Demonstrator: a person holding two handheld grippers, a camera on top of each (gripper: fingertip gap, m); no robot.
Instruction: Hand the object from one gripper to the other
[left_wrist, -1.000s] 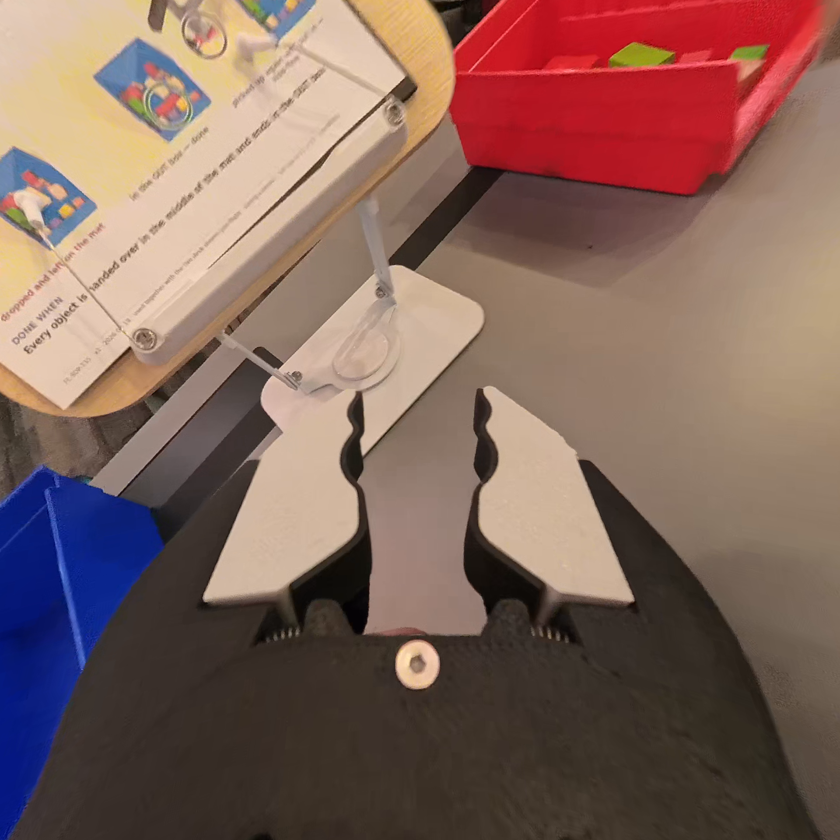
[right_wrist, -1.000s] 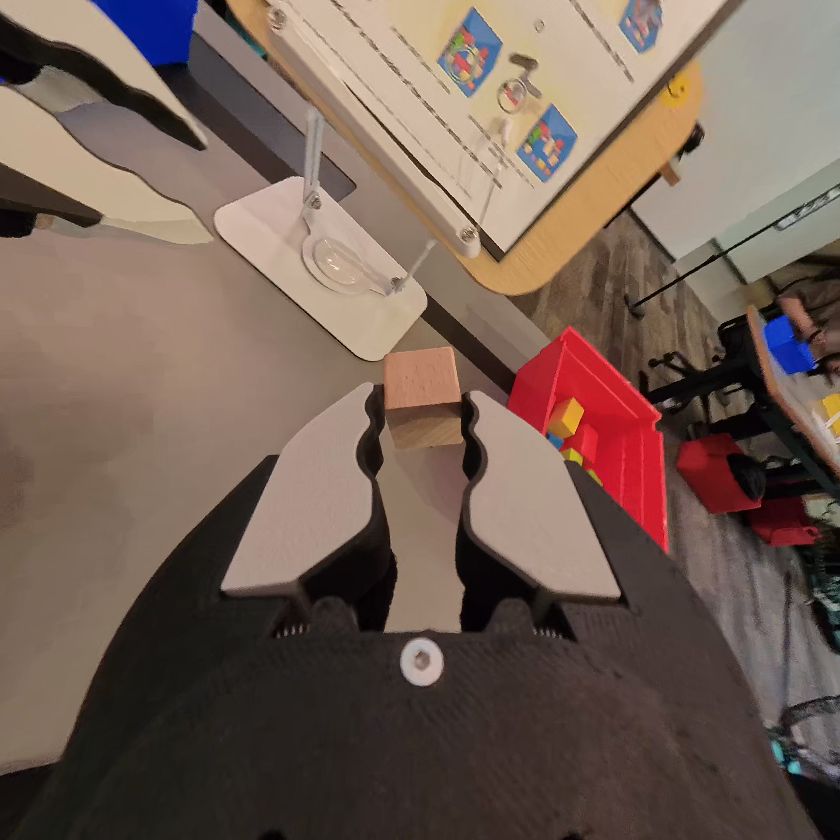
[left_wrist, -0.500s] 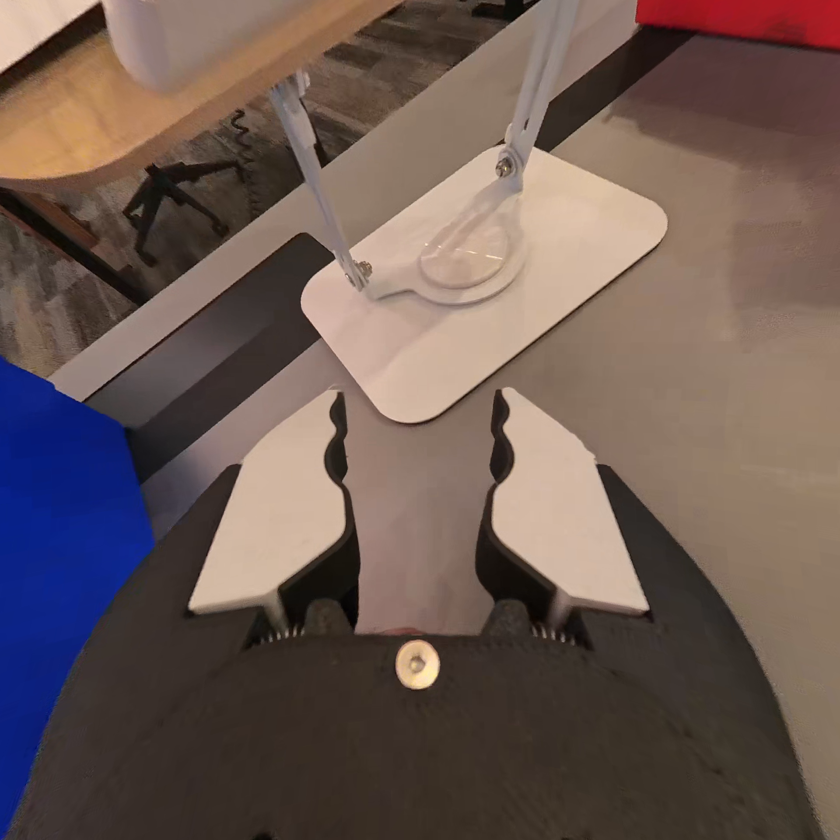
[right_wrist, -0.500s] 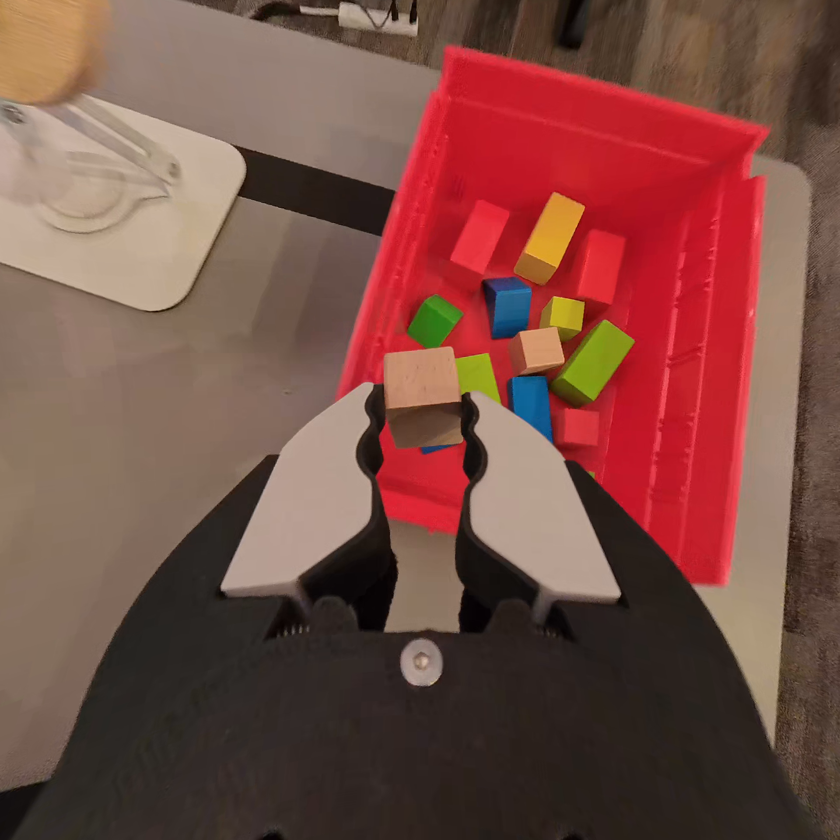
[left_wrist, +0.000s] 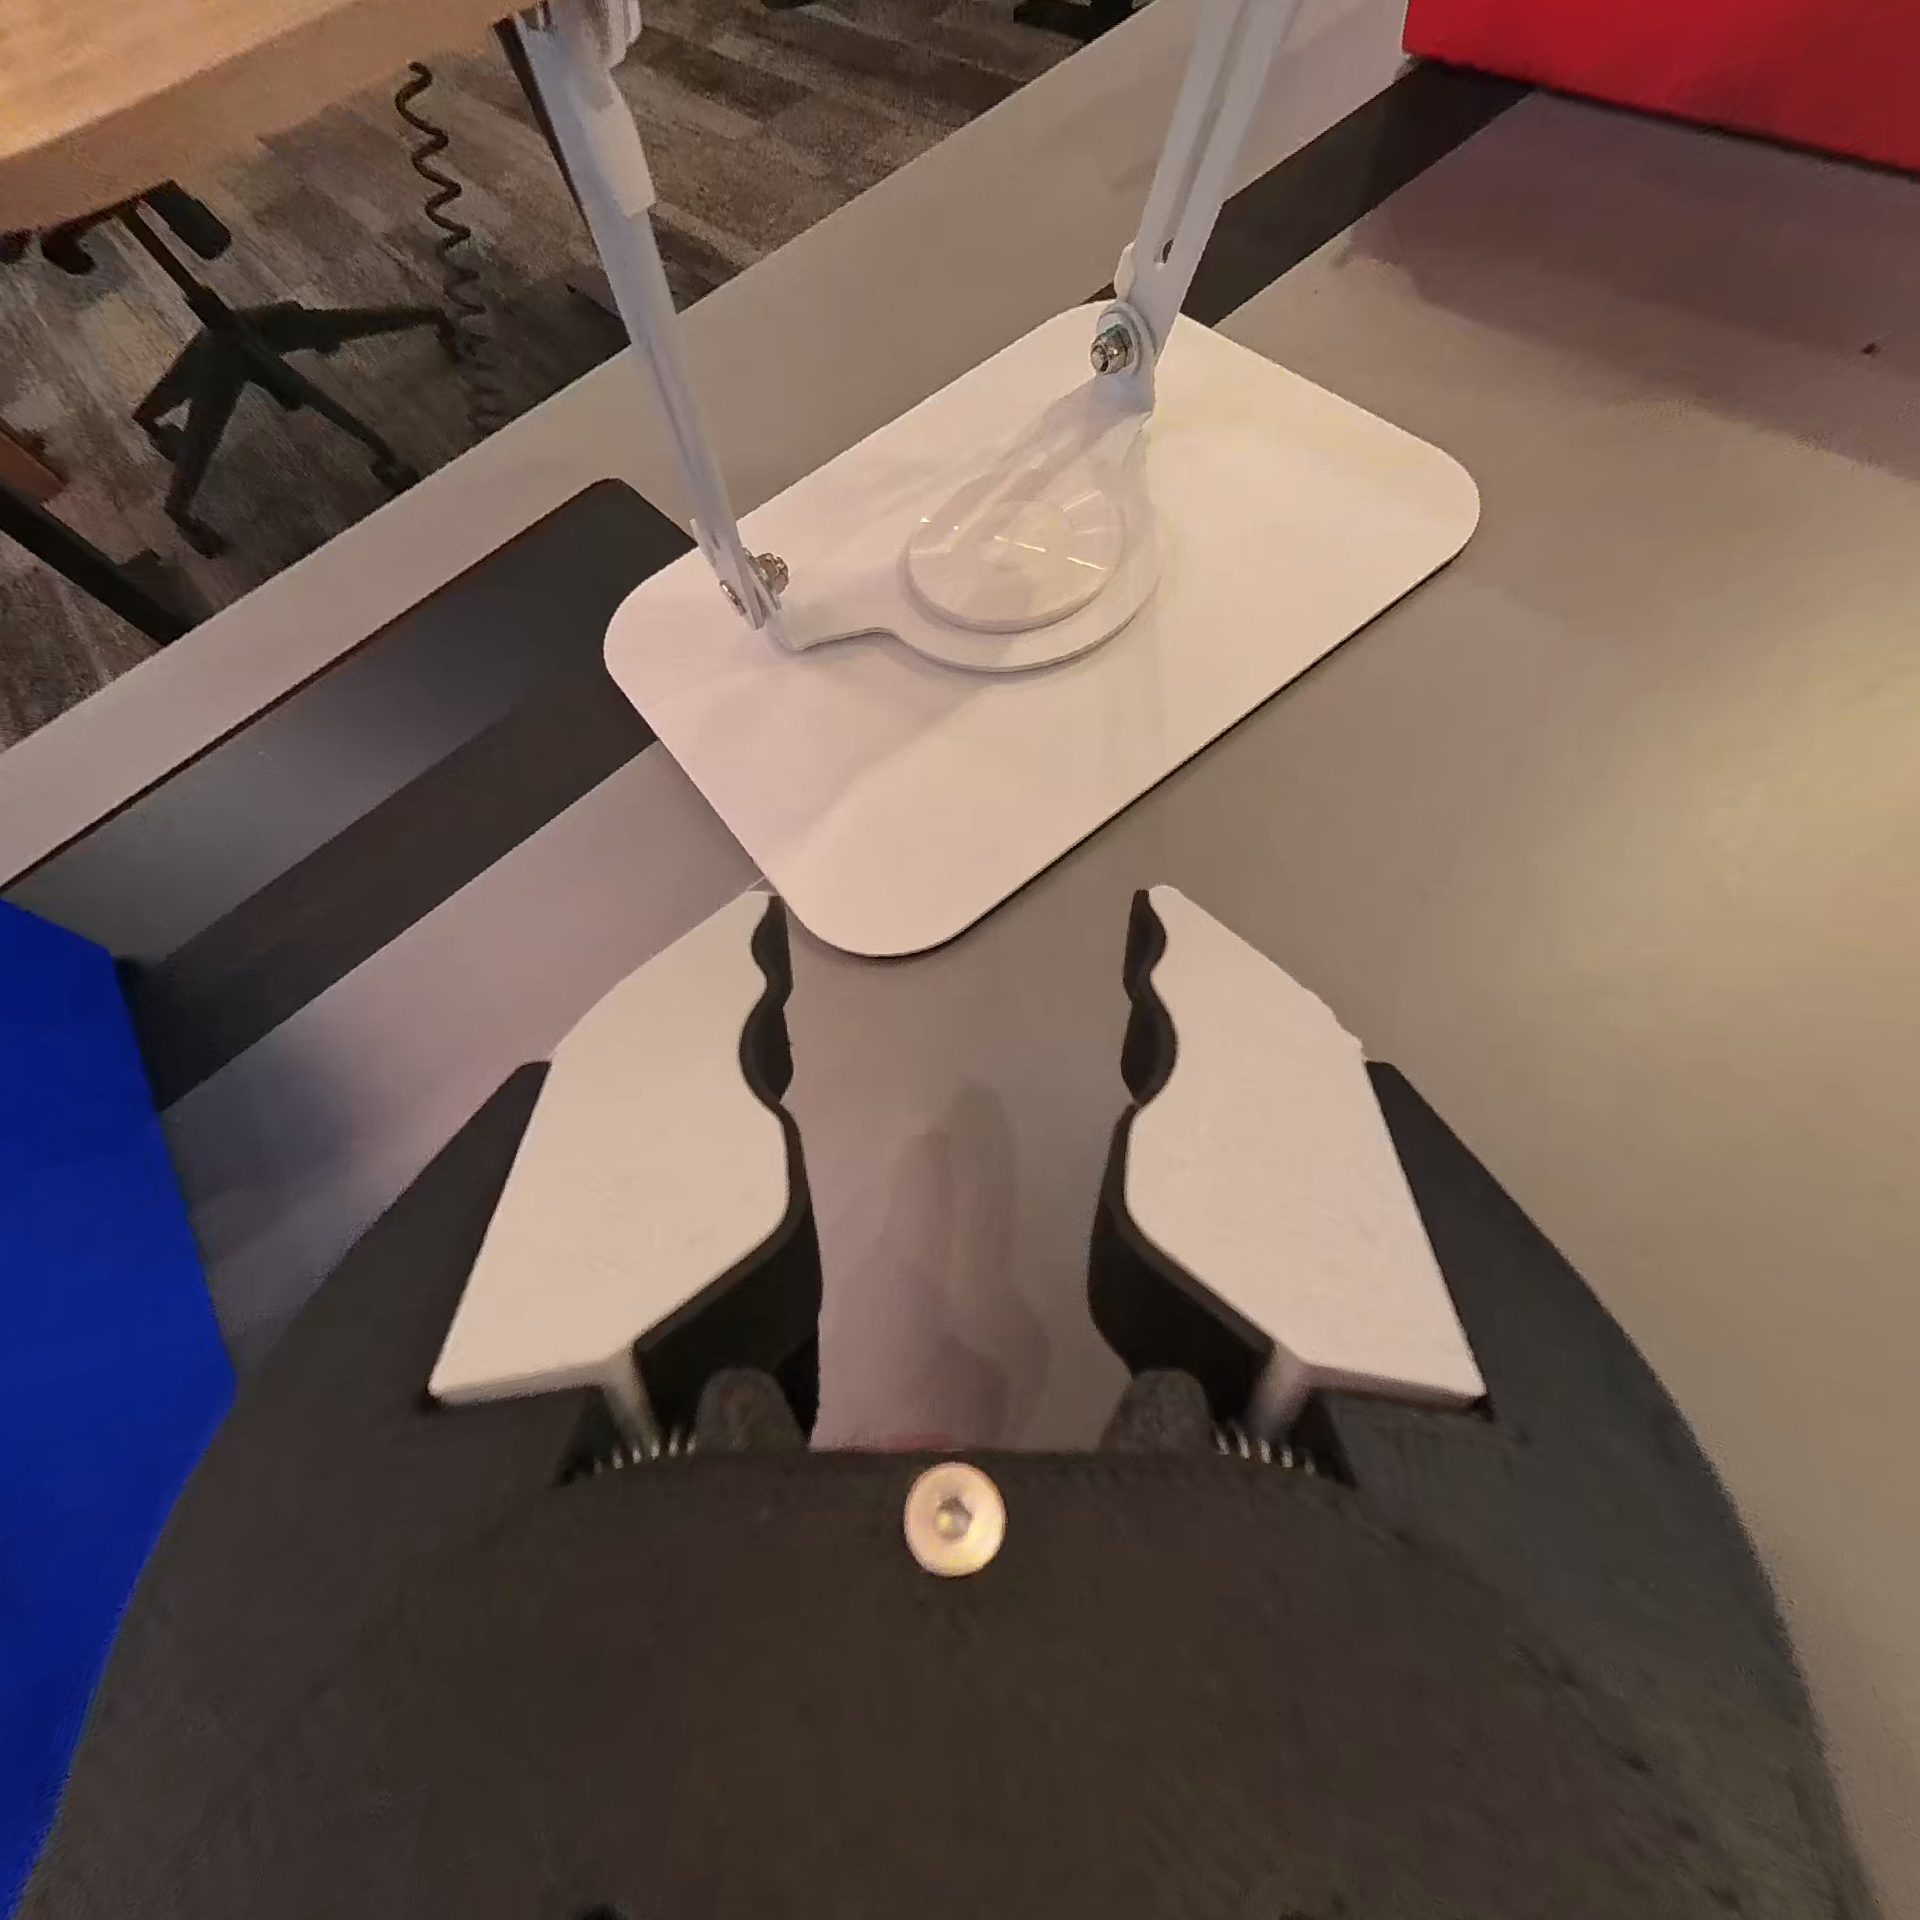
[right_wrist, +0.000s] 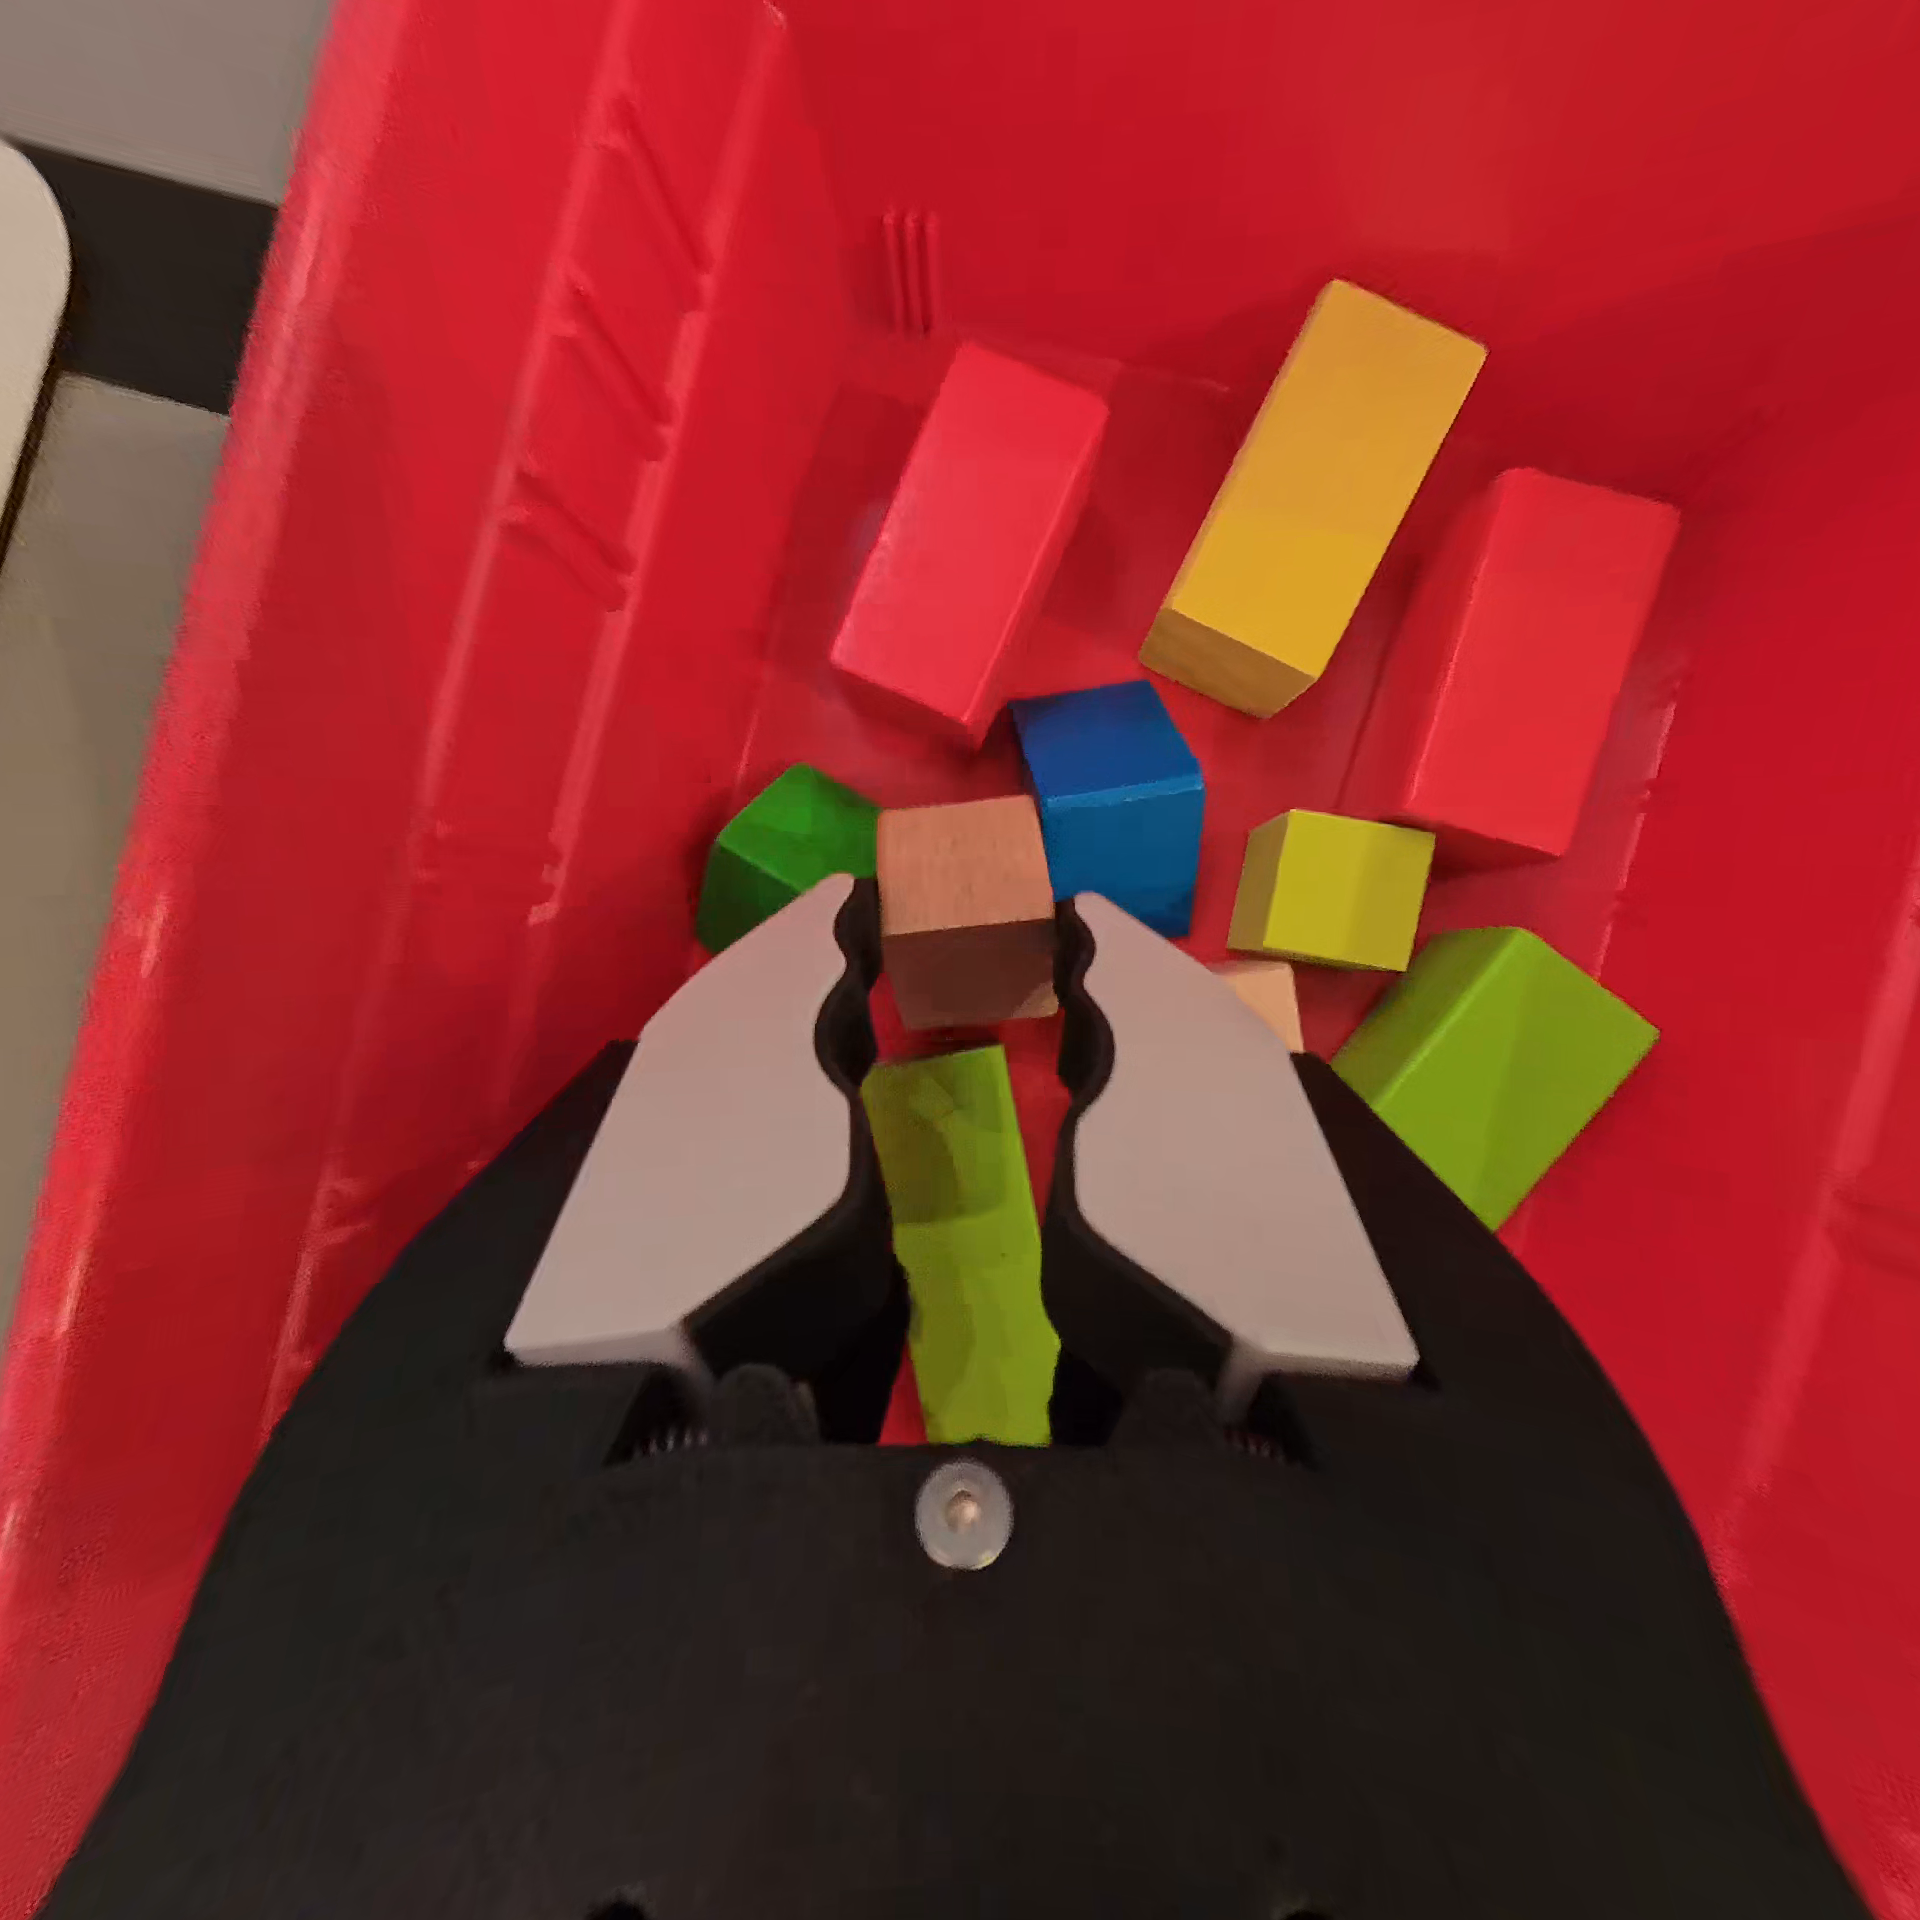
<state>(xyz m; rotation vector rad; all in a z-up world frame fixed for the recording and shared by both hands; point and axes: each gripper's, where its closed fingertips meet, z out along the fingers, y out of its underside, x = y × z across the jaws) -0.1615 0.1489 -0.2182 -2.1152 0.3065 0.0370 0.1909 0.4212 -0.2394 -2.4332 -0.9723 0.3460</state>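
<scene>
Grey desk (left_wrist: 1558, 727) lies under the left tool (left_wrist: 961, 925), spread and bare; the right tool (right_wrist: 964, 914) clamps a wooden cube (right_wrist: 961, 883) over the red bin (right_wrist: 468, 623).

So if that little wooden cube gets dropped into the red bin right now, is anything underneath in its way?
Partly. The right hand-held gripper grips the wooden cube over the red bin. A blue block and a dark green block lie close beside the spot, a light green block just nearer the camera. It would likely land among them.
</scene>
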